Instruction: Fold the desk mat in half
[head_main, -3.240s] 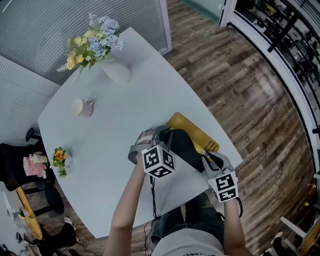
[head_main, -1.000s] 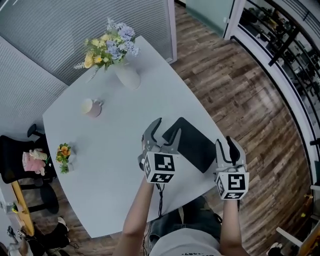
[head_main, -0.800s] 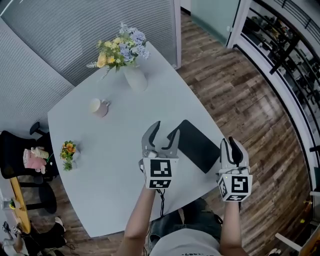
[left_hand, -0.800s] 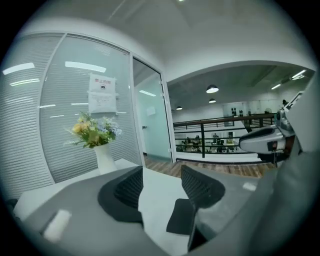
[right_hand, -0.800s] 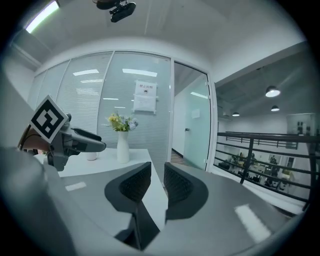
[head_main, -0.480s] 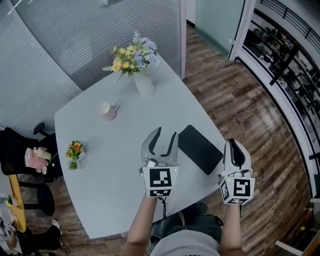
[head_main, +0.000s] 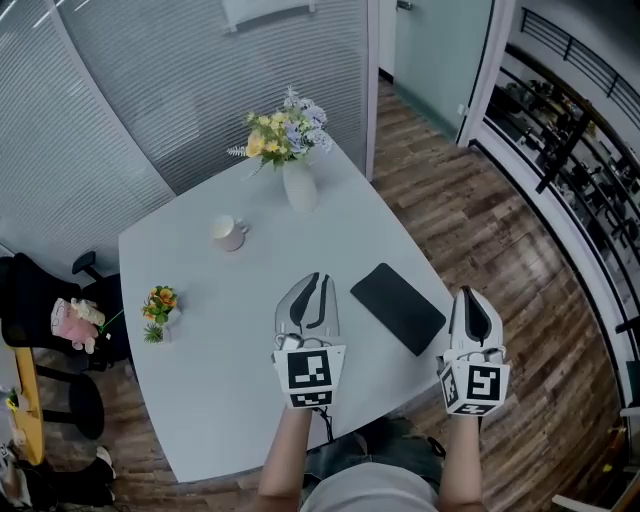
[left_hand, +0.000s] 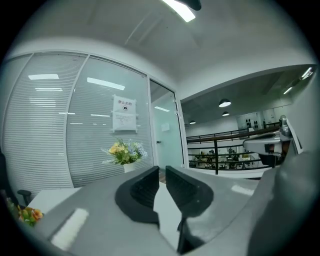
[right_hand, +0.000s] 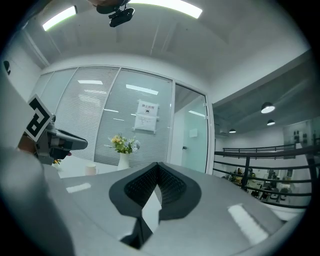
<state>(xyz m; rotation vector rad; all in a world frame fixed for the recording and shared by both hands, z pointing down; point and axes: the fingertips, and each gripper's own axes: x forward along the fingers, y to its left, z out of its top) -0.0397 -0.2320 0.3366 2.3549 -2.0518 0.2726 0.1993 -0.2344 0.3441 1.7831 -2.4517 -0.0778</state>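
Note:
The desk mat (head_main: 398, 307) lies folded as a flat black rectangle near the right edge of the white table (head_main: 220, 340). Both grippers hang in the air on the near side of it, and neither touches it. My left gripper (head_main: 314, 281) is left of the mat; its jaws stand a narrow gap apart with nothing between them (left_hand: 162, 170). My right gripper (head_main: 470, 296) is just off the table's right edge. Its jaws have just been closing on nothing, and the pads now meet (right_hand: 158, 165).
A white vase of flowers (head_main: 298, 185) stands at the table's far corner, with a mug (head_main: 228, 232) to its left. A small flower pot (head_main: 158, 305) sits near the left edge. A chair with a pink toy (head_main: 62, 320) stands beyond it. Wooden floor (head_main: 520, 230) lies on the right.
Both grippers have risen off the mat and drawn back toward the person. The yellow underside no longer shows. The left jaws have narrowed and the right jaws have shut.

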